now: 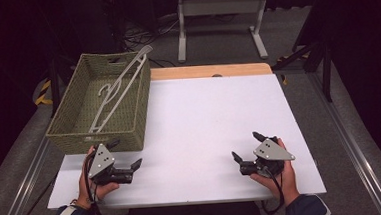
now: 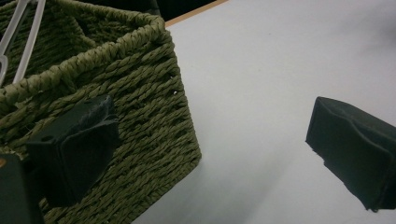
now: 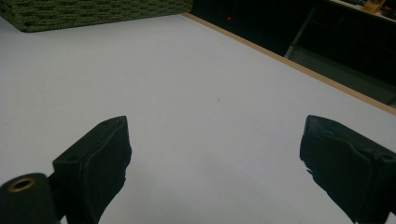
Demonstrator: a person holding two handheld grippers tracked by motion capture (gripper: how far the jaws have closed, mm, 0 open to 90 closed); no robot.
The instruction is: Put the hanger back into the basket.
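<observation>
Both my grippers sit wide apart in the jaws, holding nothing, low at the near edge.

My left gripper is just beside the near right corner of the green woven rectangular basket, which holds a white plastic hanger leaning over its far rim. My right gripper rests over bare white tabletop, with open room stretching to the far wooden edge strip.

An olive-green woven basket holds a white hanger on a white counter edged in light wood.
</observation>
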